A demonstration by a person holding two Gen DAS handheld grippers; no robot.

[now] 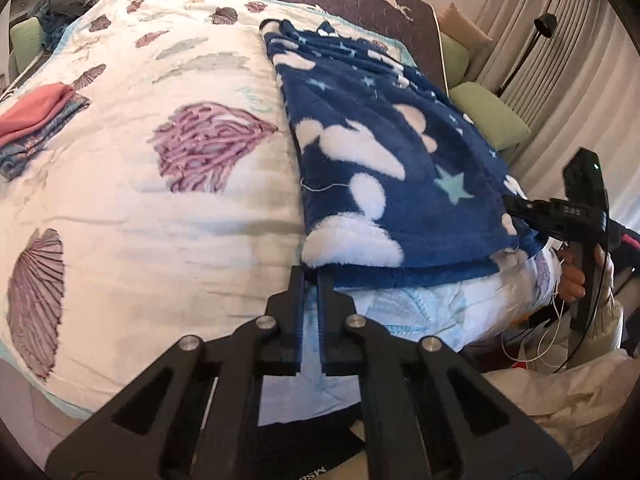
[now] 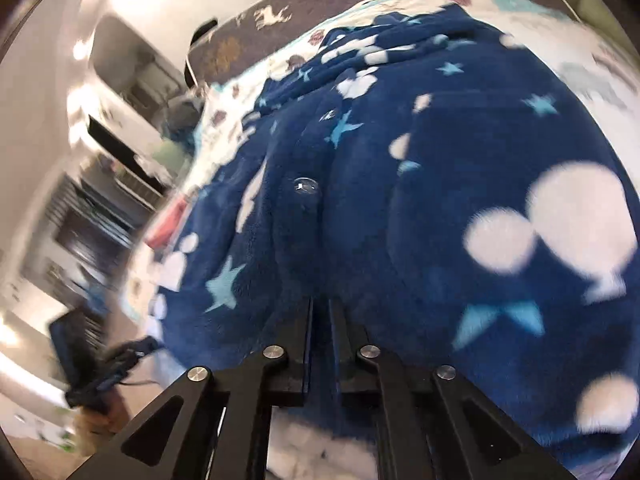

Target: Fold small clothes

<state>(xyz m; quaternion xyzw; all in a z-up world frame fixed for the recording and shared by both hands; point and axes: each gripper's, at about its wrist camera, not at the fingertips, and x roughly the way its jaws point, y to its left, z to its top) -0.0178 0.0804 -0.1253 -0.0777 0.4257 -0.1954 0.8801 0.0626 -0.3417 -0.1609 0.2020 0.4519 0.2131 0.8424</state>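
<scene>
A navy fleece garment (image 1: 384,136) with white clouds and pale blue stars lies on the right side of the bed. My left gripper (image 1: 311,274) is shut on its near left corner. My right gripper (image 1: 514,210) shows in the left wrist view at the garment's near right edge. In the right wrist view the garment (image 2: 420,184) fills the frame, with a clear button (image 2: 305,186) on it, and my right gripper (image 2: 320,304) is shut on its near hem. The right wrist view is blurred by motion.
The bed carries a white blanket (image 1: 152,184) with purple shell prints. A folded pink and blue pile (image 1: 36,120) sits at its left edge. Green cushions (image 1: 490,118) and curtains (image 1: 560,32) stand to the right. Cables (image 1: 552,332) hang by the bed's near right corner.
</scene>
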